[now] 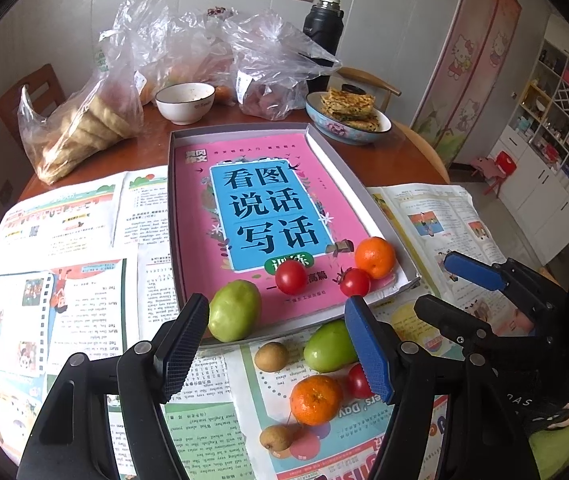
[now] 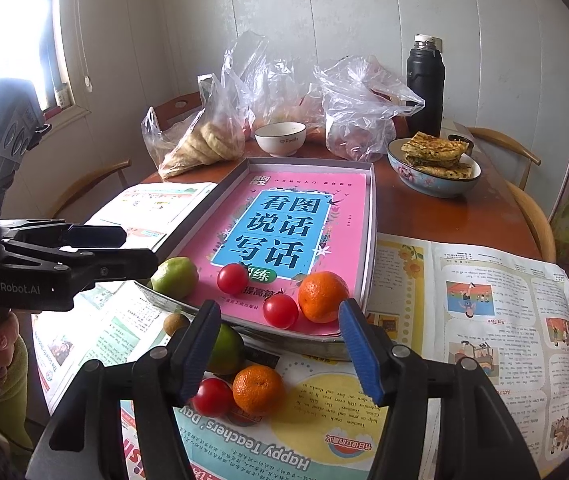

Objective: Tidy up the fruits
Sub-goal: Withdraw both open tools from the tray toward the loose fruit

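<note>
A grey tray (image 1: 358, 184) lined with a pink book holds a green fruit (image 1: 234, 310), two tomatoes (image 1: 291, 277) (image 1: 354, 282) and an orange (image 1: 374, 257) at its near end. On the newspaper in front lie a green fruit (image 1: 329, 346), an orange (image 1: 315, 399), a tomato (image 1: 358, 381) and two small brown fruits (image 1: 271, 356) (image 1: 275, 437). My left gripper (image 1: 280, 344) is open and empty above them. My right gripper (image 2: 280, 350) is open and empty over the loose orange (image 2: 258, 389) and tomato (image 2: 213, 397); it also shows in the left wrist view (image 1: 448, 284).
Newspapers (image 2: 484, 300) cover the near part of the round wooden table (image 2: 444, 208). Behind the tray stand a white bowl (image 1: 185, 102), plastic bags of food (image 1: 84, 128), a bowl of pancakes (image 1: 348, 118) and a black flask (image 1: 322, 36). Chairs ring the table.
</note>
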`<state>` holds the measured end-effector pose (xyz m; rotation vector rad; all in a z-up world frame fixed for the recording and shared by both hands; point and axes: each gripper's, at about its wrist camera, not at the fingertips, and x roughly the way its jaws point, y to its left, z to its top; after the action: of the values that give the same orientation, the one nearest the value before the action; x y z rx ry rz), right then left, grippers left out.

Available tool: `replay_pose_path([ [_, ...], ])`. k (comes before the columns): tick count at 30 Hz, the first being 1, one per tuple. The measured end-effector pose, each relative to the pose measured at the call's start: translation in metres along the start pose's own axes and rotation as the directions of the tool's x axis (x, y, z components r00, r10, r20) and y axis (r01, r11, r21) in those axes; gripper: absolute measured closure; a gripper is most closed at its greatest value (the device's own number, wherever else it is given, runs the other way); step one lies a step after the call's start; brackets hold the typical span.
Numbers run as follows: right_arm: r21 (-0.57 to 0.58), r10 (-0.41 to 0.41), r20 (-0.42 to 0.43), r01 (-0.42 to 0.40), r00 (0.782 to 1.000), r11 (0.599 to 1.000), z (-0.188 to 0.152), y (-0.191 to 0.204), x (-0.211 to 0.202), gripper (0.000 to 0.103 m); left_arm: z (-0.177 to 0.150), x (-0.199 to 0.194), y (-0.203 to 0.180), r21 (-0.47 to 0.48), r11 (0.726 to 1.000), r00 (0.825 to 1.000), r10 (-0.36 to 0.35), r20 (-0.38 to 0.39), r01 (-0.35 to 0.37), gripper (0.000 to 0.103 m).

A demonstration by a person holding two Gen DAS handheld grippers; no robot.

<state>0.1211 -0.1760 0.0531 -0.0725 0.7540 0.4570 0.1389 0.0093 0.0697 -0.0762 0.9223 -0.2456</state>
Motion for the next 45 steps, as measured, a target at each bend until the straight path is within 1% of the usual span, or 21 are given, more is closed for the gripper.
replay_pose_path([
  [18,-0.020,0.001,0.007,-0.001,1.000,1.000,-0.005,0.004,-0.013,0.042,-0.016,-0.018,0.002,0.010,1.000,1.000,0.004,0.011,-0.004,0.031],
  [23,-0.026,0.001,0.008,-0.001,1.000,1.000,-0.005,0.005,-0.015,0.042,-0.019,-0.019,0.004,0.005,1.000,1.000,0.011,0.008,-0.011,0.031],
  [29,-0.029,0.000,0.008,0.000,1.000,1.000,-0.006,0.006,-0.015,0.042,-0.023,-0.020,0.006,0.002,0.999,0.999,0.037,0.007,-0.037,0.031],
  [33,-0.033,0.002,0.009,-0.001,1.000,0.999,-0.007,0.007,-0.016,0.042,-0.027,-0.020,0.007,0.003,0.999,0.999,0.039,0.003,-0.039,0.030],
  [36,-0.033,0.000,0.008,0.000,1.000,0.999,-0.007,0.008,-0.016,0.039,-0.029,-0.021,0.007,0.005,0.999,0.999,0.035,0.002,-0.035,0.030],
  [45,-0.040,0.002,0.007,-0.002,1.000,0.999,-0.008,0.010,-0.017,0.038,-0.036,-0.023,0.011,0.006,0.999,0.999,0.035,-0.003,-0.035,0.030],
])
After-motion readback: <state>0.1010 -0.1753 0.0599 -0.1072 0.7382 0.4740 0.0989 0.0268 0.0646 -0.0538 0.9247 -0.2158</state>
